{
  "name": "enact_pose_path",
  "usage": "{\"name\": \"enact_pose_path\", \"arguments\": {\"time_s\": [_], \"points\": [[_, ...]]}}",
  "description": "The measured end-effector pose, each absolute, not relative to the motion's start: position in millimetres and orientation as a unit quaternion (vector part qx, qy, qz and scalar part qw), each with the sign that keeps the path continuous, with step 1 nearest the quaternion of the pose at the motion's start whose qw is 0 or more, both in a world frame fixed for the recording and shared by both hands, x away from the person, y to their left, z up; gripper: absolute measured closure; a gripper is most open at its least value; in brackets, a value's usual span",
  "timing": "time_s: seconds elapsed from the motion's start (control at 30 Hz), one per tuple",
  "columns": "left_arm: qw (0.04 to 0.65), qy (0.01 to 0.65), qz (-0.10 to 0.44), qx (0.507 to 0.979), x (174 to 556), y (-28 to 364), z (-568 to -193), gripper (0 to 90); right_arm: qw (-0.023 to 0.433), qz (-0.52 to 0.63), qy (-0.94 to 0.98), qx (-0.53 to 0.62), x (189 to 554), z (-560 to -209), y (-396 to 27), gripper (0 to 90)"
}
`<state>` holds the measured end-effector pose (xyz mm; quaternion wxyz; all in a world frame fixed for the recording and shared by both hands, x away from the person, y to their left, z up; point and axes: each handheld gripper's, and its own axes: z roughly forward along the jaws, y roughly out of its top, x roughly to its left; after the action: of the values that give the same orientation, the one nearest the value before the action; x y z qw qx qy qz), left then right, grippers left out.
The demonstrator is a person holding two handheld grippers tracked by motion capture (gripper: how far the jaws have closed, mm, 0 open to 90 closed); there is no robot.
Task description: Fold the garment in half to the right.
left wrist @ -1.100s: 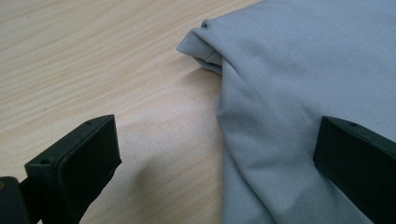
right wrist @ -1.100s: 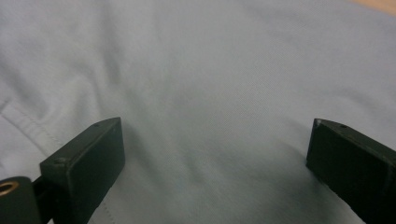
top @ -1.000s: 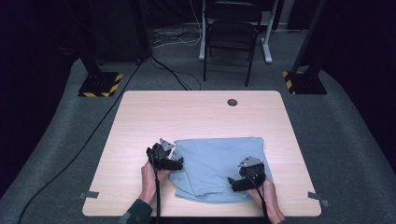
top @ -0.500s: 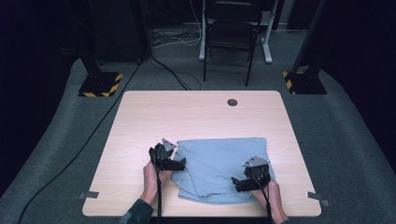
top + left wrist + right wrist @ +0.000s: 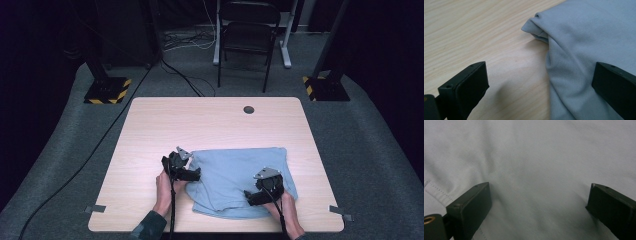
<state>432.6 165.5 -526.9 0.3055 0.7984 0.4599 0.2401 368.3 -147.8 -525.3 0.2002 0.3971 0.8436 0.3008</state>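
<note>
Both grippers stand with jaws spread wide and nothing between them: the left gripper [image 5: 192,174] straddles the left edge of the light blue garment [image 5: 240,172], one jaw over bare table [image 5: 210,120], while the right gripper [image 5: 249,196] hovers over the cloth's near right part. The garment lies partly folded at the table's near side. Folding appears to be at the grasping step; next, each gripper probably needs to lower and pinch an edge.

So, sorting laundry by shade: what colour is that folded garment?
Plain light blue garment, clearest in the left gripper view.
</note>
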Motion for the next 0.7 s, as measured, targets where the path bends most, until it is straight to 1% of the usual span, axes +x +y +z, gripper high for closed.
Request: {"name": "enact_pose_path", "arguments": {"time_s": [0.13, 0.27, 0.4, 0.47, 0.6, 0.7], "points": [[0.309, 0.449, 0.241, 0.803, 431, 157, -527, 0.0, 0.204, 0.293, 0.843, 0.402, 365, -524, -155, 4.2], [0.313, 0.44, 0.23, 0.81, 432, 157, -524, 0.0, 0.201, 0.302, 0.841, 0.402, 363, -520, -158, 4.2], [0.329, 0.447, 0.232, 0.799, 439, 160, -517, 0.0, 0.198, 0.324, 0.841, 0.386, 361, -511, -145, 4.4], [0.325, 0.45, 0.233, 0.799, 444, 158, -516, 0.0, 0.198, 0.324, 0.845, 0.376, 361, -510, -135, 4.5], [0.305, 0.445, 0.23, 0.81, 452, 151, -520, 0.0, 0.193, 0.308, 0.856, 0.368, 367, -517, -123, 4.5], [0.303, 0.446, 0.232, 0.81, 454, 148, -521, 0.0, 0.188, 0.297, 0.859, 0.373, 369, -524, -125, 4.9]]}}
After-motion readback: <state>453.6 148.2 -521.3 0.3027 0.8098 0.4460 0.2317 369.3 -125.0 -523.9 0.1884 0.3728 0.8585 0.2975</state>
